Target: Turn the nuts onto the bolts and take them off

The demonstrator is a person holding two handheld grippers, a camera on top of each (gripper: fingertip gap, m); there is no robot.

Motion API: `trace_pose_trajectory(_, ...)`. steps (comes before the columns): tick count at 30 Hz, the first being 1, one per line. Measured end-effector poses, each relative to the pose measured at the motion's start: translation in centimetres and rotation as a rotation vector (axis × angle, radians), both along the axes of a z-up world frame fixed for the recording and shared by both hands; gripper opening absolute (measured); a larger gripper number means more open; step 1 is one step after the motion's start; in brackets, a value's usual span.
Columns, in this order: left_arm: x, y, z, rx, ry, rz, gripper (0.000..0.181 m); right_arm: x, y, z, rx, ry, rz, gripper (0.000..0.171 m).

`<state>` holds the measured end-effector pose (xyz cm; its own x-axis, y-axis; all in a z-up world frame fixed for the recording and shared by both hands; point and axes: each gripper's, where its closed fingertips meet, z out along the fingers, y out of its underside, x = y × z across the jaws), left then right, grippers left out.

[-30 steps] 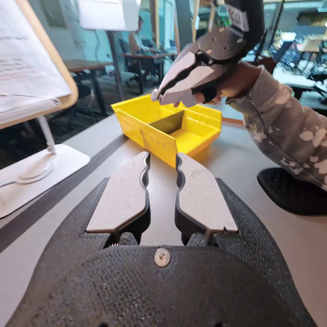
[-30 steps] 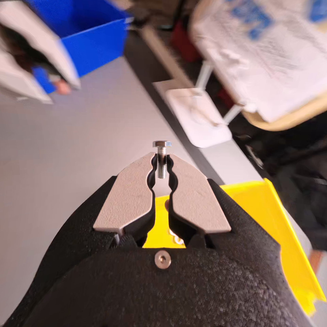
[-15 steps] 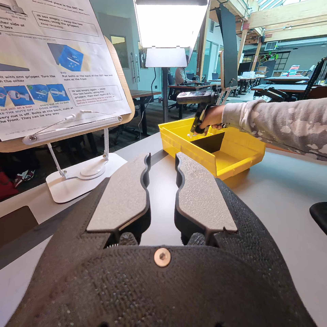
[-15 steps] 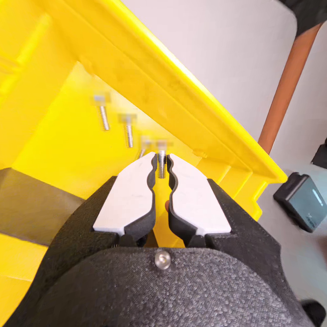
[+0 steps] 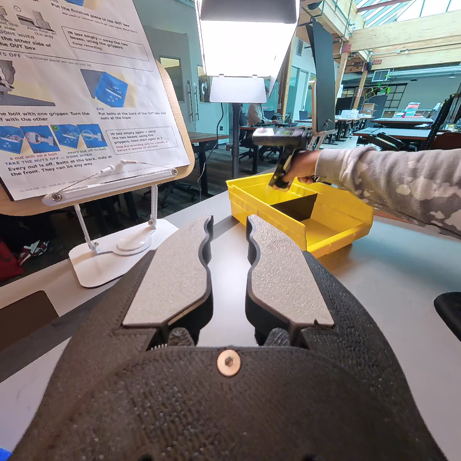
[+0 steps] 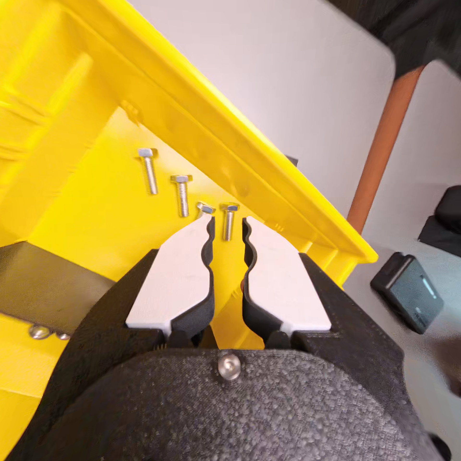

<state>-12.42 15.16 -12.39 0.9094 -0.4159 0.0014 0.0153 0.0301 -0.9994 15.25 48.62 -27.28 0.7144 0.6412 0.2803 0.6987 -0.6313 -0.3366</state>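
Grey, pebbled pads face the lens on the left gripper [image 5: 229, 219], whose jaws stand spread with nothing between them, low over the pale grey table [image 5: 389, 279]. Just beyond its tips and to the right sits the yellow bin [image 5: 334, 224], split by a dark divider [image 5: 296, 207]. To the left stands a white document stand [image 5: 112, 259] carrying a printed instruction sheet [image 5: 74, 99]. Farther off, the right gripper [image 5: 275, 183], held by a hand [image 5: 300, 167] in a mottled grey sleeve [image 5: 399, 182], points down into the far compartment of the bin.

From the right wrist view, the right gripper [image 6: 227, 219] has its jaws spread, and a bolt [image 6: 228, 220] lies on the yellow floor between the fingertips, touching neither. Three more bolts lie to its left on the same floor: one [image 6: 204, 208] partly hidden behind the left fingertip, a second [image 6: 182, 194], and the farthest [image 6: 149, 169]. All lie close to the bin's long side wall [image 6: 224, 139]. Near the left edge, on the other side of the divider [image 6: 50, 279], small silvery pieces [image 6: 40, 331] lie blurred in the near compartment. A dark box-like device [image 6: 409, 294] rests on the table to the right, outside the bin.
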Motion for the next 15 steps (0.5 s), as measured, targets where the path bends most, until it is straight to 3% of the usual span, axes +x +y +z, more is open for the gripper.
trace_pose_trajectory(4, 0.1, -0.3, 0.9, 0.021, 0.000, 0.000, 0.026, -4.5, -2.9, 9.2, 0.232, 0.280, 0.212, 0.022)
trace_pose_trajectory(8, -0.6, -1.4, 3.0, 0.060, 0.030, 0.015, 0.026, -7.7, -11.5, 17.5, 0.447, 0.542, 0.507, 0.023)
trace_pose_trajectory(11, -2.3, -3.0, 4.9, 0.064, 0.085, 0.041, 0.027, -7.6, -18.4, 18.2, 0.480, 0.538, 0.682, 0.025)
trace_pose_trajectory(15, -5.5, -6.0, 3.4, -0.148, 0.220, 0.015, 0.030, -5.8, -24.2, 12.7, 0.374, 0.345, 0.831, 0.029)
